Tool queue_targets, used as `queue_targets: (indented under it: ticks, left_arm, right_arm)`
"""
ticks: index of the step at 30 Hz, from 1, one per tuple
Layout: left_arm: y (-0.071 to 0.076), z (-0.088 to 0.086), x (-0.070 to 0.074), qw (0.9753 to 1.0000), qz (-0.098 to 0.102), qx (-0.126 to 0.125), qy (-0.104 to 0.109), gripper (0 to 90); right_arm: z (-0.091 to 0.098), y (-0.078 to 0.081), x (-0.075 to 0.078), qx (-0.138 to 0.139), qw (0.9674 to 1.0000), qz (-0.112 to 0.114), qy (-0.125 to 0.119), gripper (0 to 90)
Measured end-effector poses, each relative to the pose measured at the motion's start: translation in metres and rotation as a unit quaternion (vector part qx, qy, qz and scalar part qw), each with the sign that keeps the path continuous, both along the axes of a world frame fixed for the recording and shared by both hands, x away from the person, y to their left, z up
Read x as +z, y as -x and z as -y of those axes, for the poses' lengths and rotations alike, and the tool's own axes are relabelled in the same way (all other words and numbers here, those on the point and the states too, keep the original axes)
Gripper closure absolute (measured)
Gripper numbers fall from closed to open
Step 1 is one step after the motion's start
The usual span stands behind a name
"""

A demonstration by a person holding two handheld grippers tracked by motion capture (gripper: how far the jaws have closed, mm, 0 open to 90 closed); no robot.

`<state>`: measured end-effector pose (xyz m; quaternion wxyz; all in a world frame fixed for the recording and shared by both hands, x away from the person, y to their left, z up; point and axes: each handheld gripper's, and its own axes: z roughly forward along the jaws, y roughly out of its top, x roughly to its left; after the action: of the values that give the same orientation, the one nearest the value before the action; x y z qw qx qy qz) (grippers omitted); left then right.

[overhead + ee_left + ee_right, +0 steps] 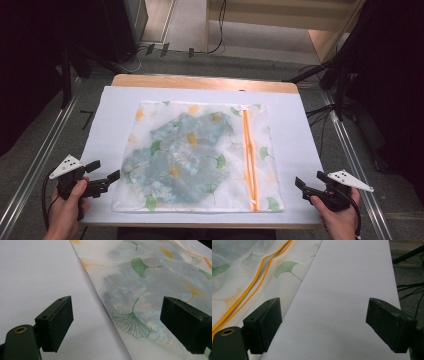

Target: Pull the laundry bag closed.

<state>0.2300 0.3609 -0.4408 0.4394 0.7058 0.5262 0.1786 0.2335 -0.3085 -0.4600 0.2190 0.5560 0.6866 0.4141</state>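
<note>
**Mesh Bag Flat on Covered Table, Both Grippers Open**

White sheeting covers the table (120, 115), whose wooden far edge shows beyond it. This sheet forms the work surface.

Centred on the sheet lies the mesh bag (165, 200), a translucent white pouch printed with green and yellow ginkgo leaves. It lies flat, with its near edge close to the near edge of the table.

Inside the bag sits a blue-grey garment (185, 160), bunched toward the left and middle of the pouch. Its exact shape is hard to read through the mesh; it appears to be crumpled fabric.

An orange zipper (250, 160) runs from the far edge to the near edge along the right side of the bag. In the high view its two tracks seem to part near the middle, though the resolution leaves this uncertain.

The left gripper (102, 176) is held at the near left corner of the bag, just beside its left edge. Its jaws stand wide apart with nothing between the pads.

The right gripper (300, 184) is held over bare sheet, near the near right corner of the bag but apart from it. Its jaws likewise stand wide apart and empty.
</note>
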Motion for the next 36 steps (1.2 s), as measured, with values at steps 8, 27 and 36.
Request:
queue_targets:
  ticks: [8,27,36]
  left_arm:
    - [0.001,0.016,0.003,0.9999,0.008,-0.012,0.009,14.0]
    - [-0.007,0.078,-0.002,0.9947,-0.028,-0.095,0.026,87.4]
    - [-0.009,0.137,-0.01,0.9862,-0.043,-0.16,0.009,90.0]
  right_arm:
    - [-0.006,0.004,0.004,0.02,0.9995,0.013,-0.019,42.7]
    - [-0.052,0.008,0.005,0.144,0.9877,-0.023,-0.055,89.3]
    - [-0.082,0.008,-0.002,0.193,0.9782,-0.056,-0.052,90.0]
